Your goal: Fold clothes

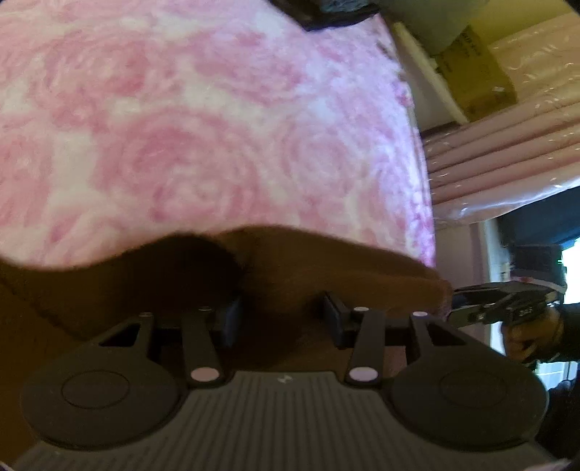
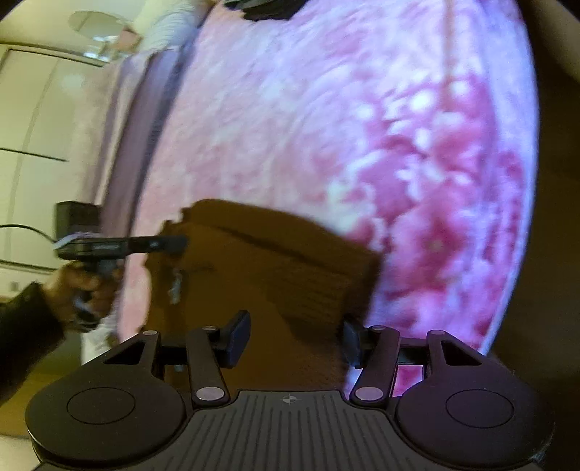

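A brown garment (image 1: 290,268) hangs lifted over a bed with a pink rose-print blanket (image 1: 203,119). My left gripper (image 1: 281,317) has its jaws set apart with the brown cloth between and over them; its fingertips are hidden by the fabric. In the right wrist view the same garment (image 2: 275,261) is stretched between both grippers. My right gripper (image 2: 295,335) also has wide-set jaws with cloth between them. The left gripper's tip (image 2: 170,243) touches the garment's far corner, and the right gripper (image 1: 460,295) meets its right edge. Both views are blurred.
A dark item (image 1: 326,14) lies at the bed's far end. Stacked pink plastic-wrapped bedding (image 1: 507,163) and a cardboard box (image 1: 471,72) stand to the right of the bed. White wardrobe doors (image 2: 32,145) show to the left in the right wrist view.
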Demonstrator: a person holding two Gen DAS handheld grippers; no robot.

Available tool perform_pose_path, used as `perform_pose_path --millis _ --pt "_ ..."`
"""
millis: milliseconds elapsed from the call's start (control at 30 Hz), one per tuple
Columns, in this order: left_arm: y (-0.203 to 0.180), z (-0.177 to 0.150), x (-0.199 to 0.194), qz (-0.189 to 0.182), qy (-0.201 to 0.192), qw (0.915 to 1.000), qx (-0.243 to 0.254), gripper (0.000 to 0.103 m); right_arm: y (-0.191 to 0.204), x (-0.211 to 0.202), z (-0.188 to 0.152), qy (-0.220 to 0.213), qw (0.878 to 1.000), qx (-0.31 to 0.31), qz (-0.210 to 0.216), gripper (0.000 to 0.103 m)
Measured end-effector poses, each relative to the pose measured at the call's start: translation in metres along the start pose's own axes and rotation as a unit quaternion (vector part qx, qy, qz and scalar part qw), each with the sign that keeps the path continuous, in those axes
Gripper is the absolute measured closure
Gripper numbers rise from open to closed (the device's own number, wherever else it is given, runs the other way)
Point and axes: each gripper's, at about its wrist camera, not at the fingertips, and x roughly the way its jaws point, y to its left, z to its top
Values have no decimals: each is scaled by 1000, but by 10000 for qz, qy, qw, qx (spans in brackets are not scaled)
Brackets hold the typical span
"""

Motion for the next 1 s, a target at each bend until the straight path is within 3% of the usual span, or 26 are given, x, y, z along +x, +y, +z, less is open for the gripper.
perform_pose_path --millis 100,167,267,367,467,567,667,800,867,933,1000 --pt "-4 12 -19 -79 -933 9956 -43 61 1 -8 20 -693 9969 -160 326 47" --pt "-5 18 -28 15 -1223 9925 -46 61 5 -16 37 -1072 9934 -264 300 47" --pt "-7 15 -31 323 -1130 9930 143 60 7 -19 45 -1002 9938 -363 320 47" --pt "-8 -4 -34 685 -976 9926 237 59 4 -13 32 -638 9965 -493 -241 46" --pt "-5 -32 -49 967 -1080 9894 47 57 -6 -16 21 -698 9937 -154 -867 46" --pt "-1 -72 -64 1319 -1319 9816 -405 57 13 -27 20 -831 9887 -765 -988 46" --pt "2 -131 -79 1645 -1531 9695 -974 56 48 -16 15 -613 9788 -1827 -699 46" --pt "10 -210 -89 2094 -1613 9468 -1836 56 73 42 8 425 9619 -2695 -152 46" --pt "15 -251 -94 2360 -1603 9318 -2245 56 72 72 9 827 9505 -2988 -218 46" --pt "19 -291 -101 2718 -1570 9115 -2657 56 65 77 15 717 9506 -3008 -277 47" --pt "15 -325 -113 2987 -1705 8903 -2986 56 65 67 14 379 9528 -2938 -667 47"
